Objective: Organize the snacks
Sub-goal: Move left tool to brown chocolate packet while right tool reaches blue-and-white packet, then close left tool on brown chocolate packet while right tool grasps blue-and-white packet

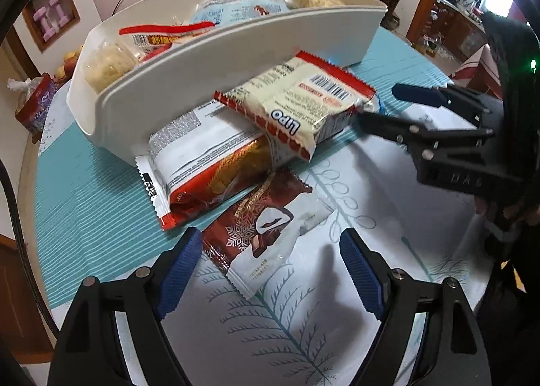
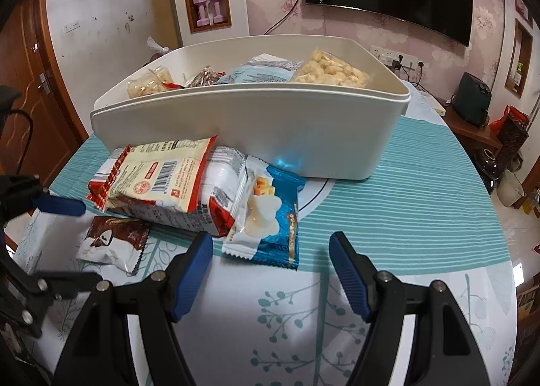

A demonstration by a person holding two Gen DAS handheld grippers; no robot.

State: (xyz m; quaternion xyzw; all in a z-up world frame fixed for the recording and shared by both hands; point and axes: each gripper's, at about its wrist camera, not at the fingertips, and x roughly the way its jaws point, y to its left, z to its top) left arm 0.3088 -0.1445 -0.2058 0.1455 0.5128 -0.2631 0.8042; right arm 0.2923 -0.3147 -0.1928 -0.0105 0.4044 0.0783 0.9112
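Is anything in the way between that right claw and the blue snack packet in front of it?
Nothing visible: the open right gripper faces the blue packet with only bare tablecloth between them.

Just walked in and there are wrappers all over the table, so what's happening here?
A person with a gripper in each hand is sorting snacks into the white plastic bin, already partly filled. Four packets lie outside it. The left gripper is open around the brown chocolate packet; the right gripper hangs open by the blue cheese-snack packet. Neither is holding anything.
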